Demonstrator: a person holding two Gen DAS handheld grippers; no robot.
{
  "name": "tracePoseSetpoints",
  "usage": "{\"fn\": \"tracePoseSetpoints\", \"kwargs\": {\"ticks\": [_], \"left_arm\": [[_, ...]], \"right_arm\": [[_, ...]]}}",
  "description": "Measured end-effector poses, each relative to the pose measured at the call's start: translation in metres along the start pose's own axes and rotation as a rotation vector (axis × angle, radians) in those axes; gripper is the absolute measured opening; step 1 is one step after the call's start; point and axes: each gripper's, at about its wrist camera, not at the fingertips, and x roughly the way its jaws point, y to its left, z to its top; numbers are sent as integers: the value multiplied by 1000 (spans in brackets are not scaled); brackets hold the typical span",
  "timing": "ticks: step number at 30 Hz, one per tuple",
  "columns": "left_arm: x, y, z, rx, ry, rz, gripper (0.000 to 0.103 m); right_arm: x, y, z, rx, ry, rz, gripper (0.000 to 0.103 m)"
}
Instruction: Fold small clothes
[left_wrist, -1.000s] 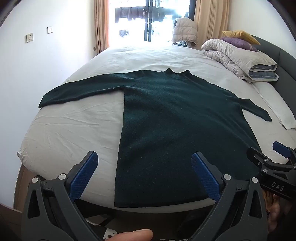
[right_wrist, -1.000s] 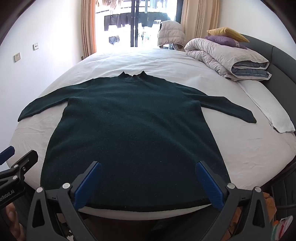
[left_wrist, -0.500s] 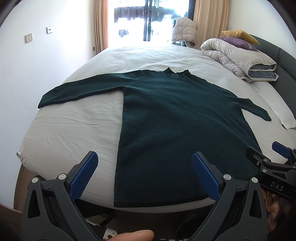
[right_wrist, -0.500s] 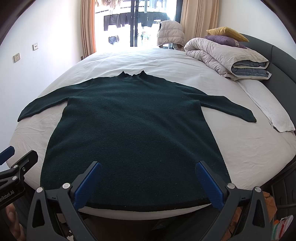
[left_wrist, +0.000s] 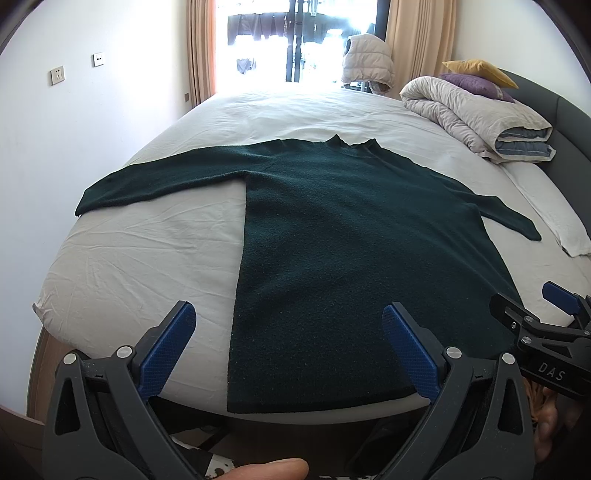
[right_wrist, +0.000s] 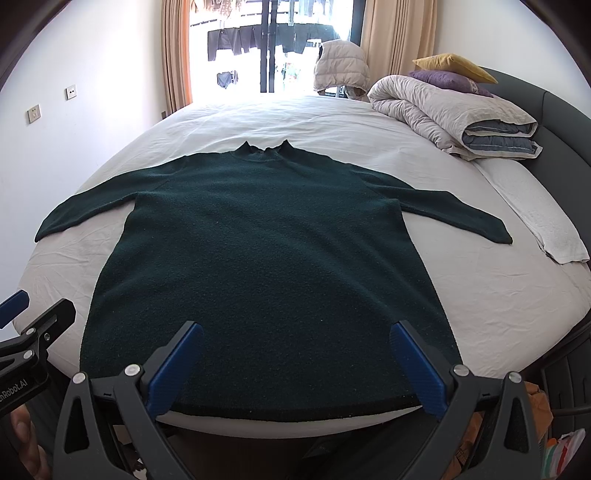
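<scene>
Sweater (right_wrist: 266, 258) laid flat and face-down or face-up, I cannot tell which, on the bed (right_wrist: 498, 295), hem along the near edge, collar toward the far edge, both sleeves spread outward. Nothing looks folded yet, so the step in hand is most likely the first grasp for a lengthwise fold.

Starting at the left: the left sleeve (left_wrist: 155, 181) runs out toward the bed's left edge, its cuff close to the drop. The left gripper (left_wrist: 288, 343) hovers off the near edge over the hem's left corner, jaws wide and holding nothing. A clean pinch there would want one jaw slid under the knit, taking fabric only and not the sheet.

At the middle, the body lies smooth, with no wrinkles worth flattening first.

On the right, the right gripper (right_wrist: 295, 362) hangs over the hem's middle-right stretch, jaws likewise wide and empty. It would do better shifted toward the hem's right corner, so both grips match. The right sleeve (right_wrist: 454, 210) angles toward the towel (right_wrist: 546, 229) near the right edge; the thick knit will probably sag between grips, so lift evenly.
</scene>
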Motion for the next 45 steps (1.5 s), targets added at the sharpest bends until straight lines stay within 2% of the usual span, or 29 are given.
{"fn": "tracePoseSetpoints", "kwargs": {"ticks": [45], "left_arm": [[0, 0, 0, 0, 3, 0, 103]], "right_arm": [[2, -1, -1, 2, 4, 3, 103]]}}
